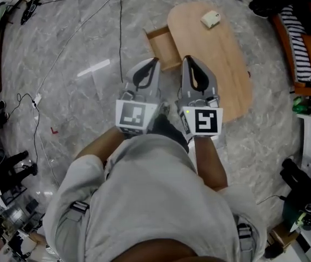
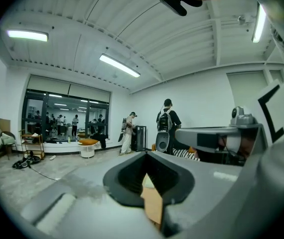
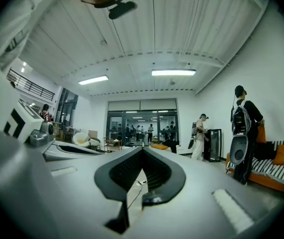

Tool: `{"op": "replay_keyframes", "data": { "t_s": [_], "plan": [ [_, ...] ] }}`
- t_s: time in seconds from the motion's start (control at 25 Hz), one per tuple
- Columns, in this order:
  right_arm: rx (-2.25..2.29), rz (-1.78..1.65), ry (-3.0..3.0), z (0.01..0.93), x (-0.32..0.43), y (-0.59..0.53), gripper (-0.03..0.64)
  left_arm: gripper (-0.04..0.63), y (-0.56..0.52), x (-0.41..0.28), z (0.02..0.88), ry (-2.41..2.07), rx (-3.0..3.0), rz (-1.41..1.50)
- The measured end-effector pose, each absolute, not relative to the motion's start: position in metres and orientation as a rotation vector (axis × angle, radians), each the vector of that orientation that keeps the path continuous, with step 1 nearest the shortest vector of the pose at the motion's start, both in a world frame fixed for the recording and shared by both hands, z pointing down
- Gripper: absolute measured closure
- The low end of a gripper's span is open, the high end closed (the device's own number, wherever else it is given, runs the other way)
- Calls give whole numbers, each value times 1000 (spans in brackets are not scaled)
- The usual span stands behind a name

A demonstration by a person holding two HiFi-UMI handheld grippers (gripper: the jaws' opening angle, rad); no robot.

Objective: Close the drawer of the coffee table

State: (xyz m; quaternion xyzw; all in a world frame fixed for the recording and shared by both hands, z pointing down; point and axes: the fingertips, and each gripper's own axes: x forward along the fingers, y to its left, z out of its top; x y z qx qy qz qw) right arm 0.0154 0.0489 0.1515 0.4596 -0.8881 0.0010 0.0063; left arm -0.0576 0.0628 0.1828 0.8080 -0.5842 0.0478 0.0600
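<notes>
**A:** Left tongs (image 1: 154,64) and right tongs (image 1: 189,63): both shut tight, nothing gripped, side by side at the near side of the bench (image 1: 229,81).

**B:** And the drawer (image 1: 163,47)?

**A:** Pulled well out of the bench's long side, open and apparently empty. Hard to tell whether touched yet; probably not.

**B:** Likely trouble from here?

**A:** Pushing off-centre with one narrow tip. Could skew the drawer on its runners and jam it halfway.

**B:** Anything else?

**A:** Shoving too hard. Might slide the whole bench across the smooth floor (image 1: 84,70) instead of seating the drawer, and jolt the small pale thing (image 1: 210,19) at the bench's far end. Could also slip off the drawer's thin edge.
</notes>
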Motion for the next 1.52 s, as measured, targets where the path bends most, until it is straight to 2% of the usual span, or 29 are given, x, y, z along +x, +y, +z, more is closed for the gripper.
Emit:
{"op": "replay_keyframes", "data": {
  "t_s": [0.4,0.64,1.24,1.52],
  "plan": [
    [1311,49,-2892,150,-32,-5,611,574,25,-117,181,-1910,2415,304],
    [1314,44,-2849,161,-65,-37,611,574,-8,-149,192,-1860,2412,287],
    [1618,119,-2499,207,-166,-162,610,574,-167,-252,235,-1424,2621,299],
    [1751,230,-2297,249,-160,-188,610,574,-211,-255,274,-1197,2647,357]
  ]
}}
